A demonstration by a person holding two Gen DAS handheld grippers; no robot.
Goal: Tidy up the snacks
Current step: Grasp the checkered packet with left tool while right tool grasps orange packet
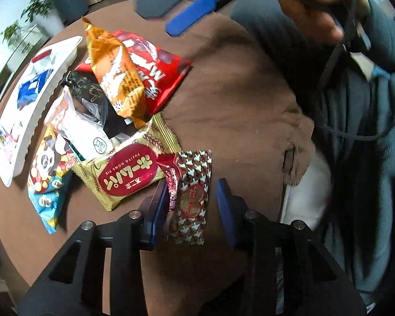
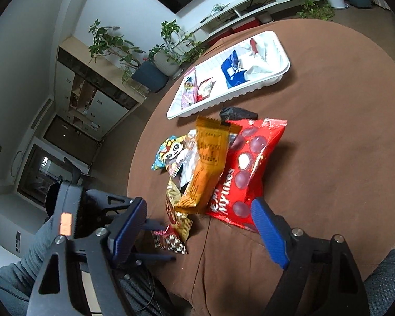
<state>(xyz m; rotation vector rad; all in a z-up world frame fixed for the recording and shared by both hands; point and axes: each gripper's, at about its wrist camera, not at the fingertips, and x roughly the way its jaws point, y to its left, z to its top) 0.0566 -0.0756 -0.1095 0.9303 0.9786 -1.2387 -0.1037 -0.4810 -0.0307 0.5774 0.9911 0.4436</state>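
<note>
A pile of snack packets lies on the brown-clothed round table: a red Mylikes bag [image 2: 246, 168], an orange packet [image 2: 206, 166] on top, a gold Home Pie packet [image 1: 126, 173], a panda packet [image 1: 46, 176], a black packet [image 1: 88, 92] and a white one [image 1: 79, 131]. My left gripper [image 1: 193, 202] is open, its fingers on either side of a small brown-and-white patterned packet [image 1: 193, 197] at the pile's near edge. My right gripper [image 2: 197, 231] is open and empty, near the red bag. The left gripper also shows in the right wrist view [image 2: 160, 242] at the patterned packet [image 2: 171, 242].
A white tray [image 2: 266, 85] at the far side of the table holds several small packets. Potted plants [image 2: 171, 50], a cabinet and shelving stand beyond the table. The person's body and cables are close at the near table edge.
</note>
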